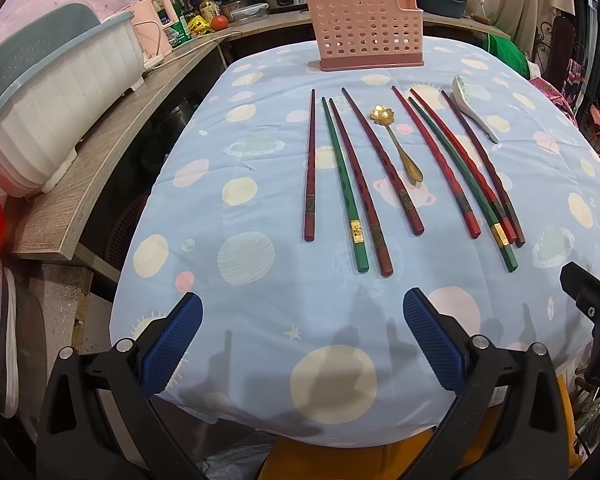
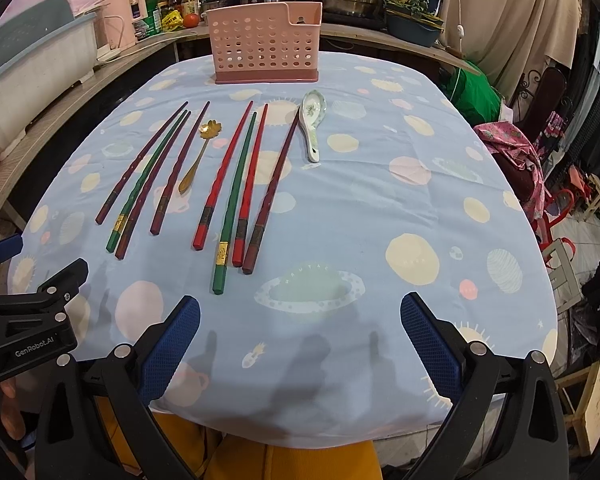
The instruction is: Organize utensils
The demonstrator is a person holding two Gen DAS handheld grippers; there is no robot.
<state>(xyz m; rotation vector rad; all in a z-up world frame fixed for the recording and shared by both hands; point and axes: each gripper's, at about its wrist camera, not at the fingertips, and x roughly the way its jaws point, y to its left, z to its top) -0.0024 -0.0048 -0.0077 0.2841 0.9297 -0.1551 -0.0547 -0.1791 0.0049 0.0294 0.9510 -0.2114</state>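
Chopsticks, eight of them in red, maroon and green, lay in a loose row on the blue planet-print tablecloth, with a gold flower-bowled spoon among them and a white ceramic spoon at the right end. Through my left camera, my left tongs hung over the near edge of the table, jaws wide apart and empty, well short of the row. The pink perforated holder stood upright beyond the far tips, empty as far as I could see. I judged that nothing had been sorted yet; the first pick was still to come.

Through my right camera, my right tongs were likewise spread open and holding nothing, and the green chopstick reached nearest to them. The next move, I reckoned, called for pinching one thin stick near its thick end without nudging its neighbours, several of which touched or crossed. The pink perforated holder had clear cloth before it. Pots and bottles crowded the counter behind, well apart from the work.
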